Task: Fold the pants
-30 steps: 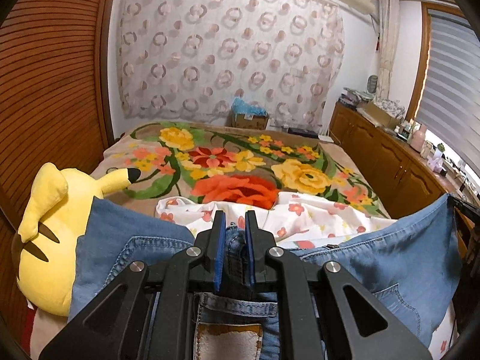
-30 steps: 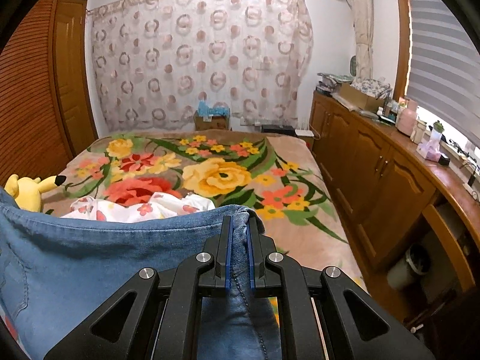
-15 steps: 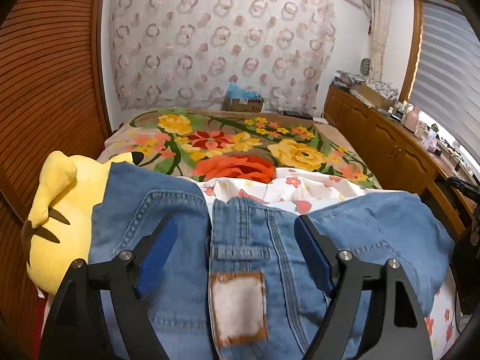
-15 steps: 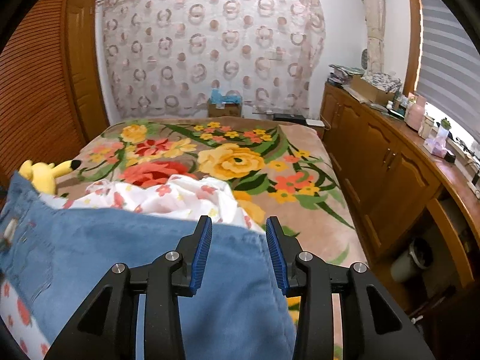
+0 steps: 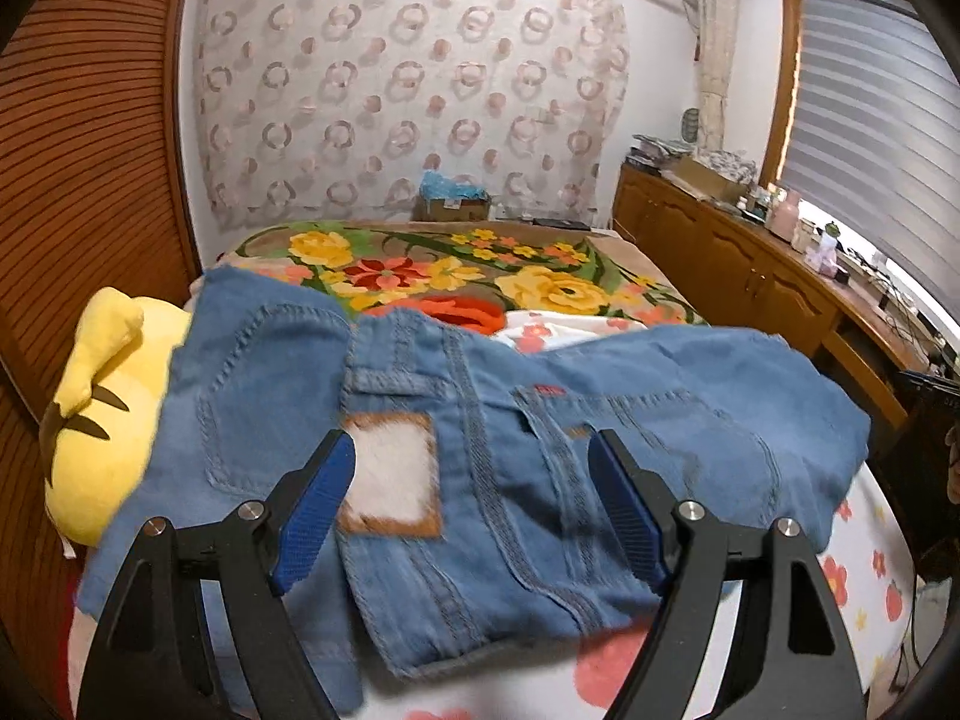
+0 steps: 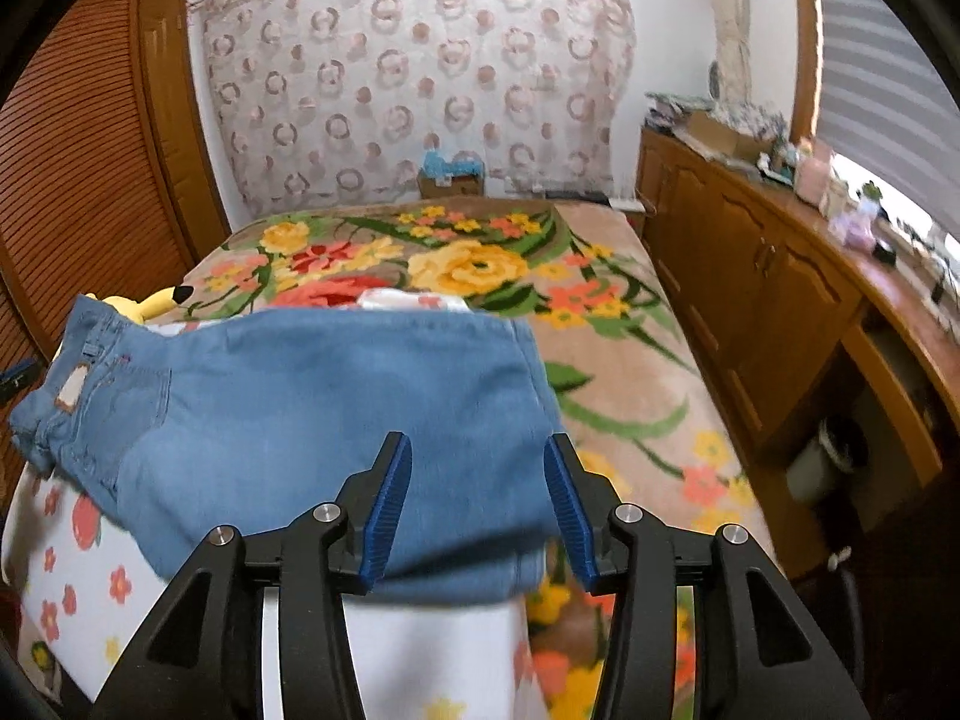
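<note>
You've let go on both sides: a second ago each set of jaws was pinched on the denim, and now the light blue denim pants (image 5: pixel 510 450) lie loose on the bed, on the white sheet with red flower print (image 5: pixel 864 588) at the near end of the floral blanket (image 5: pixel 558 288). Left gripper (image 5: pixel 471 507): jaws have just opened wide, nothing in them, and they stand over the waistband area around the pale leather-look patch (image 5: pixel 390 474) without touching cloth as far as I can tell. Right gripper (image 6: pixel 480 501): jaws have just been opening, now about half apart, empty, and the camera has pulled back from the near edge of the pants (image 6: pixel 336 420). The left end of the pants overlaps the yellow plush toy (image 5: pixel 102 408); from the right wrist view only its ear tip (image 6: pixel 159 300) shows behind the waistband. Reading for the task: one fold looks laid, since the pants sit as a wide, short block with the back pocket and patch facing up and a doubled edge at the near side. The shape is not tidy, though: the right end droops toward the bed edge by the wooden cabinets (image 6: pixel 762 300), and the left end rides up on the toy. My call: you'll want to re-grip for another fold or a straighten, and clear the toy first so it doesn't hold the stack uneven.
</note>
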### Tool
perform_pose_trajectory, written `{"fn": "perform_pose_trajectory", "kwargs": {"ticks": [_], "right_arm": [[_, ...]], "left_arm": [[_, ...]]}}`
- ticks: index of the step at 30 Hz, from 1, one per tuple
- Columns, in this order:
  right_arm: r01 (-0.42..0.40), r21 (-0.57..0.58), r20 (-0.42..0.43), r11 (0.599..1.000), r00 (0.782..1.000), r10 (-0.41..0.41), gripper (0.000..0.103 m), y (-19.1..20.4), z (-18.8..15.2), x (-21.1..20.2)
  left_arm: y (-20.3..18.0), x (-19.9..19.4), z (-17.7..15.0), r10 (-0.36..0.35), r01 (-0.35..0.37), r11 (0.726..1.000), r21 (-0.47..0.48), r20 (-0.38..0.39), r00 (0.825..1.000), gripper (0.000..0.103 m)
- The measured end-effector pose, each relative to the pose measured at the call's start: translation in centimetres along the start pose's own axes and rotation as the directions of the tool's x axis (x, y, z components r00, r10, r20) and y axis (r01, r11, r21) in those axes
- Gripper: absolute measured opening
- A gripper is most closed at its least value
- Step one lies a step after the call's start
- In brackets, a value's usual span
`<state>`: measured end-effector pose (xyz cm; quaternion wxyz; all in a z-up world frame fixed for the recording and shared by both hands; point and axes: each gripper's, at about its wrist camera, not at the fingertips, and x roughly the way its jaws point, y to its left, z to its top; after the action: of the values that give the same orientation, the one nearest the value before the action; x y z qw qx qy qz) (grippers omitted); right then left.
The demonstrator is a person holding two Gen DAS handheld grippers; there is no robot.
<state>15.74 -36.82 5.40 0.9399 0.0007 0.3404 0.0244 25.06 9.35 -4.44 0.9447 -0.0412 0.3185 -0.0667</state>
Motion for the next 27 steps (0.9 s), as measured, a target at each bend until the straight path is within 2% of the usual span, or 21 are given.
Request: {"fn": "perform_pose_trajectory", "kwargs": {"ticks": [7, 11, 15, 18, 27], "right_arm": [[-0.028, 0.058, -0.047, 0.998, 0.998, 0.031, 0.048, -0.1, -1.0, -0.9], [-0.026, 0.117, -0.097, 0.993, 0.995, 0.038, 0.048, -0.9, -1.0, 0.7], [-0.019, 0.175, -0.113, 0.984, 0.993, 0.040, 0.048, -0.9, -0.5, 2.2], [-0.018, 0.198, -0.127, 0.980, 0.991, 0.043, 0.052, -0.8, 0.0, 3.0], [0.029, 0.220, -0.085, 0.975, 0.996, -0.010, 0.054, 0.6, 0.8, 3.8]], "left_arm": [[-2.4, 0.8, -3.0, -0.027, 0.028, 0.999, 0.018, -0.039, 0.999, 0.081], [-3.6, 1.1, -4.2, -0.044, 0.045, 0.999, 0.025, -0.055, 0.998, 0.081], [-4.2, 1.4, -5.0, -0.043, 0.046, 0.998, 0.041, -0.067, 0.997, 0.081], [-4.2, 1.9, -5.2, -0.042, 0.046, 0.998, 0.050, -0.080, 0.996, 0.081], [-4.1, 3.0, -6.1, -0.030, 0.036, 0.998, 0.050, -0.123, 0.992, 0.081]]}}
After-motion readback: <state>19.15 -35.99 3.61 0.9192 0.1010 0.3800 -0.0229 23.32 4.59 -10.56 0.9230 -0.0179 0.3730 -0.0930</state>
